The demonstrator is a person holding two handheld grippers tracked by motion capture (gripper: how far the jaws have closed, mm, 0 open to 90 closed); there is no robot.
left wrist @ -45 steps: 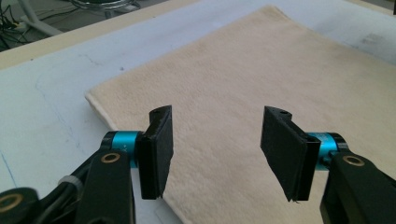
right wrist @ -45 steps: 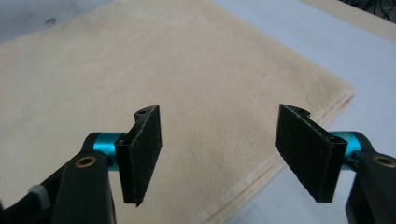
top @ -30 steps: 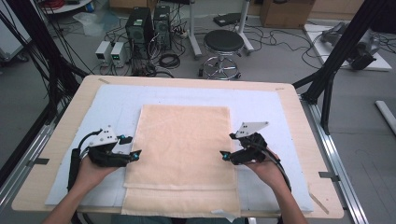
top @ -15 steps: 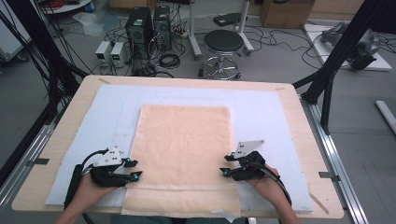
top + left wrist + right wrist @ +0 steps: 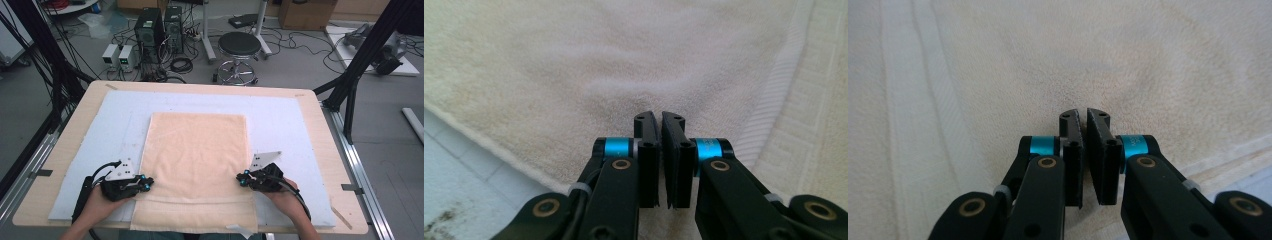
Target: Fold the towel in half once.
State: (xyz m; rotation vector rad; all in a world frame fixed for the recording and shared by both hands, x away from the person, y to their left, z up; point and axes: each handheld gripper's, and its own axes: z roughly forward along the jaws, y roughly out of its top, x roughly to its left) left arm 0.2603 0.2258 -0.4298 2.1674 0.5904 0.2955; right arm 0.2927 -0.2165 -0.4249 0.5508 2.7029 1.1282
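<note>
A pale peach towel point(image 5: 195, 150) lies flat on the light blue mat point(image 5: 100, 130), with a folded strip along its near end. My left gripper point(image 5: 145, 183) is at the towel's left edge and my right gripper point(image 5: 242, 178) at its right edge, both near the front. Both pairs of jaws have just been closing. In the left gripper view the gripper point(image 5: 660, 117) has its pads almost together and its tips pressed into the towel point(image 5: 624, 50), which puckers ahead of them. The right gripper point(image 5: 1083, 114) stands the same way on the towel point(image 5: 1148, 60).
The mat covers most of a wooden table point(image 5: 65, 150). Black frame struts point(image 5: 350, 90) rise at the right and left. On the floor beyond the far edge are a stool point(image 5: 240, 47), computer towers point(image 5: 160, 25) and cables.
Both hands came down and toward the near end along the towel's side edges. Both pairs of jaws went from wide apart to closed at the cloth.
</note>
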